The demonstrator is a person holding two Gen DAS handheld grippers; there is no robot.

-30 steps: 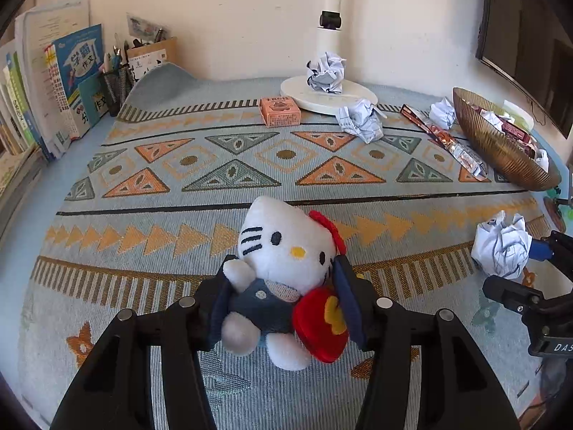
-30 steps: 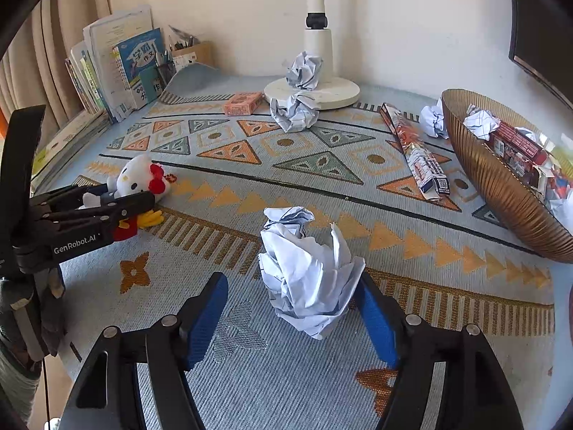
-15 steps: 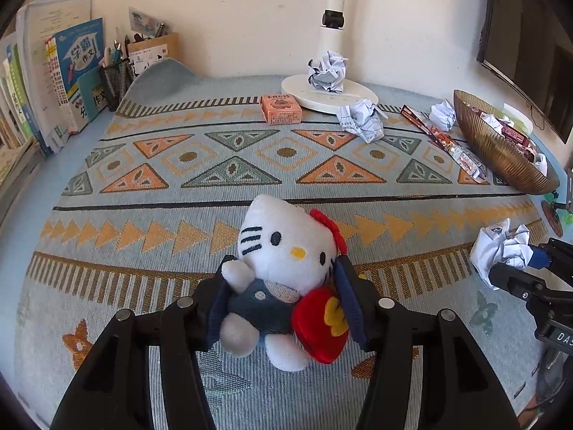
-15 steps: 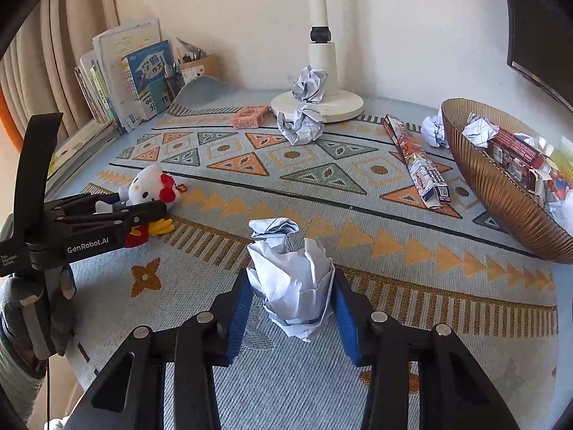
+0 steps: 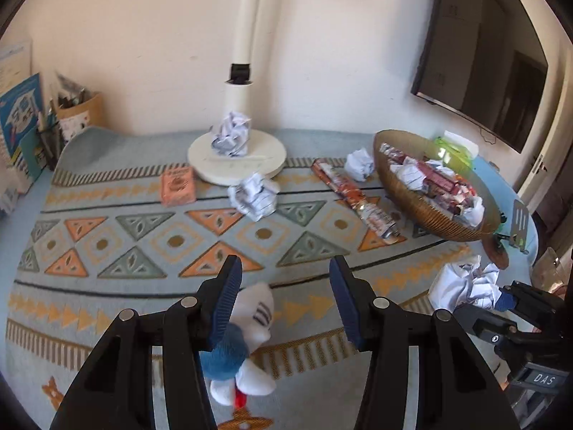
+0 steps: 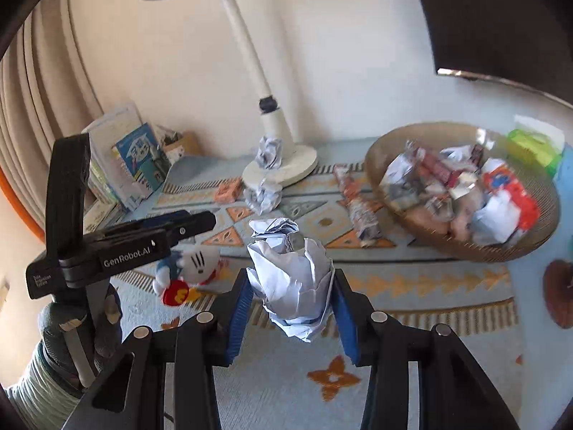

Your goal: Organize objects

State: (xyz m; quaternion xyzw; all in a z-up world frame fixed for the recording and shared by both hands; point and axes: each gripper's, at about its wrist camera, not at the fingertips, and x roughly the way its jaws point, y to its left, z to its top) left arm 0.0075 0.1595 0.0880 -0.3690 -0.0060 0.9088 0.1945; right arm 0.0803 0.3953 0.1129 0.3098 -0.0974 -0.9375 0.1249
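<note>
Between the right tongs' (image 6: pixel 290 308) blue pads, a crumpled paper ball (image 6: pixel 292 279) is being gripped above the patterned surface (image 6: pixel 412 358), its jaws having just closed on it. Beside them, the left tongs (image 5: pixel 283 299) are standing open, and the plush cat toy (image 5: pixel 247 337) is hanging below them, touching only the left pad.

Both grippers: black frames, blue ribbed pads (image 6: pixel 237 308), silver screws (image 5: pixel 380 302). Left gripper (image 6: pixel 200 222) body, 9 o'clock in right view: white "GenRobot.AI" lettering. Hand (image 6: pixel 82 337) gloved grey, ribbed pale-green sleeve (image 6: pixel 39 390).
</note>
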